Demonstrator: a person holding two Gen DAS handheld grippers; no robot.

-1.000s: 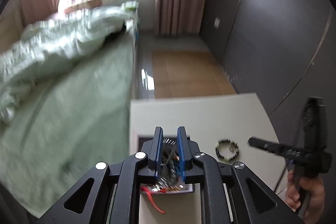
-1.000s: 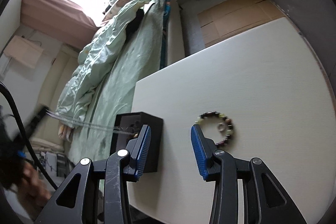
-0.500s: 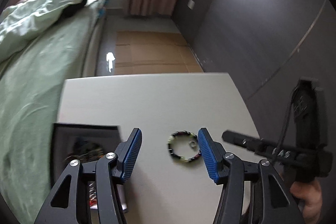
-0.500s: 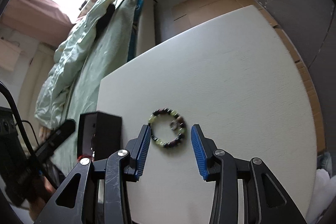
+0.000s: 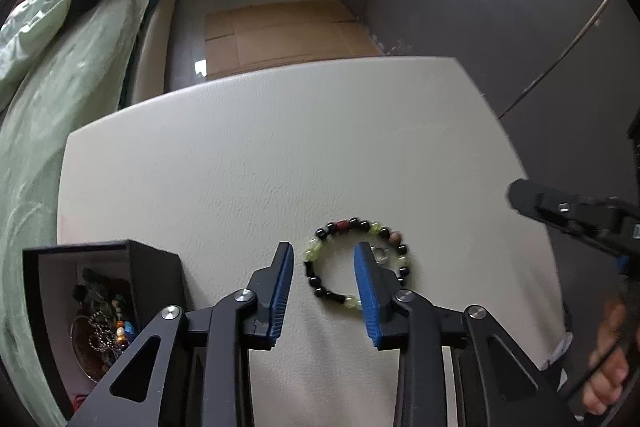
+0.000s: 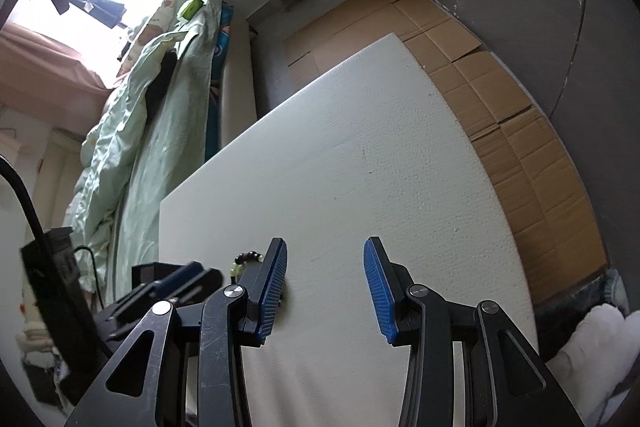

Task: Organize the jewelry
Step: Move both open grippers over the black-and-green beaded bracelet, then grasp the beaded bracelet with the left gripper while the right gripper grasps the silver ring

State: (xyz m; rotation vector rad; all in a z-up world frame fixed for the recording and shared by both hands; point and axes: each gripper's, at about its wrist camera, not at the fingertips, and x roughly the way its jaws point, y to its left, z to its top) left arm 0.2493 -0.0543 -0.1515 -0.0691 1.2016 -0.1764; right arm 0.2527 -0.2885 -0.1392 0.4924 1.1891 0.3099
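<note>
1. Progress: the black box (image 5: 156, 263) at the bench's (image 5: 280, 155) left edge already holds a tangle of beads and metal chain. One beaded bracelet (image 5: 356, 263) is not yet stowed, and a small silver ring (image 5: 379, 253) lies inside its loop.
2. Left claw (image 5: 323, 293): jaws parted wide, holding nothing. It hovers over the bracelet, its right pad (image 5: 366, 291) covering part of the loop; contact cannot be confirmed.
3. Right claw (image 6: 325, 291): jaws spread, empty, over bare bench to the right of the bracelet (image 6: 246, 262), which shows only as a few beads beyond its left finger.
4. Materials: bracelet of round glossy beads, black, pale green and reddish. Box rigid, square, matte, with a light lining. Bench surface off-white, finely textured. Claw pads blue and ribbed.
5. Judgement: the task is well advanced; bracelet and ring remain to go into the box.
</note>
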